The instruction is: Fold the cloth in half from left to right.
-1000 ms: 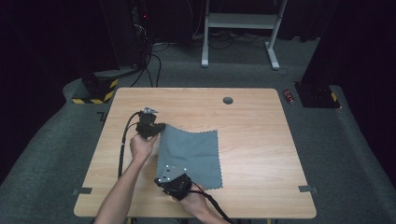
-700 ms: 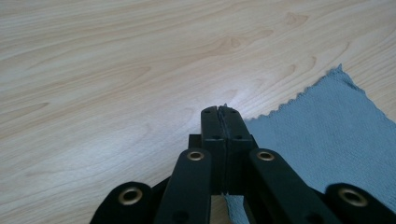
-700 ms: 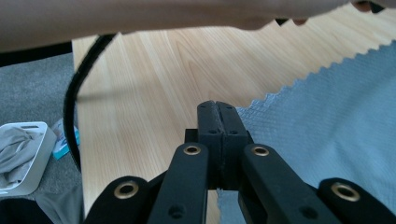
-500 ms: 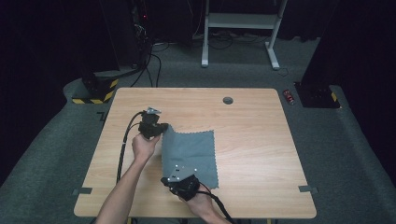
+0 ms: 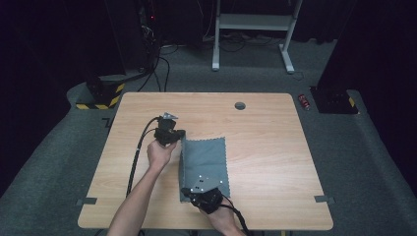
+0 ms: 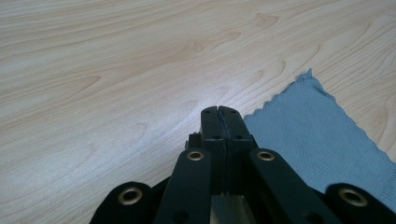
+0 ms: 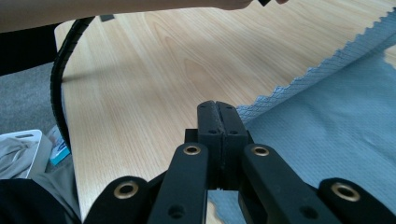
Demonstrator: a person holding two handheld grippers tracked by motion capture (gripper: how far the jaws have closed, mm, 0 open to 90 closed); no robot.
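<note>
Table (image 5: 275,147) right of cloth (image 5: 206,162): bare wood, open passage. Far edge: one small round hole (image 5: 240,105). Left side: cable (image 5: 135,157) crosses.

One camera looks down on my table (image 5: 255,123) from above; two ride low, sharing the grey cloth (image 6: 317,135).

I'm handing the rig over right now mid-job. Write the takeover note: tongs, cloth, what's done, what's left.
Left tongs: shut on the far left corner of the grey cloth.
Right tongs: shut on the near left corner.
Cloth: on the wooden table, its left edge lifted and drawn in toward the right; the right part lies flat.
Done: both left corners gripped, fold begun.
Left: probably carry the left edge over to the right edge, lay it down, release both tongs.
</note>
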